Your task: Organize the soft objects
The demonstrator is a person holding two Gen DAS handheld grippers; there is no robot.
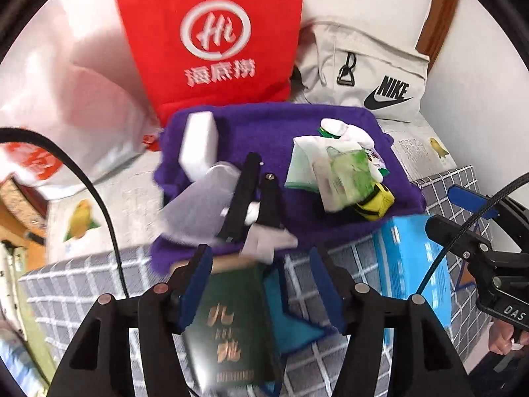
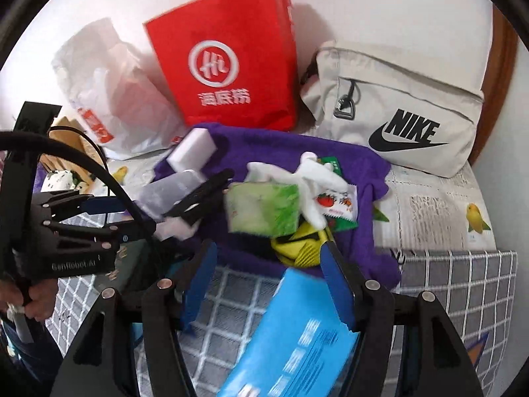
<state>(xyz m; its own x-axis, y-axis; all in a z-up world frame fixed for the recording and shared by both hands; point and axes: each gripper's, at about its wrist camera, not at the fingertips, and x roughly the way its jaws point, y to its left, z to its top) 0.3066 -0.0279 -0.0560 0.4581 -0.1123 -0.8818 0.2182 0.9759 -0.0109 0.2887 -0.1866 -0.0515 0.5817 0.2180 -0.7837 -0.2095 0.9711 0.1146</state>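
both grippers stand apart and clamp nothing: through the left gripper point(image 1: 261, 284) i see only the dark green booklet point(image 1: 228, 324) lying on the checked cloth point(image 1: 82, 284) below, and through the right gripper point(image 2: 267, 284) the blue packet point(image 2: 297, 337), which no pad seems to press.

as i judge it, the sorting is well begun but not finished. a heap of soft things lies on the purple towel point(image 1: 330, 231): a white sponge block point(image 1: 198, 145), a green tissue pack point(image 2: 264, 208), a white glove point(image 2: 307, 178), a snack sachet point(image 2: 337, 205) and a yellow-and-black item point(image 2: 301, 244) tucked under the pack. a black clip-like tool point(image 1: 251, 195) and a frosted plastic piece point(image 1: 198, 205) lie among them, touching the towel's near edge. the red bag point(image 2: 231, 59), the white plastic bag point(image 2: 109, 89) and the beige pouch point(image 2: 396, 106) stand behind the towel, and i cannot tell what they contain.

the towel looks thick and fuzzy, rumpled at its corners, its near edge overlapping the checked cloth.
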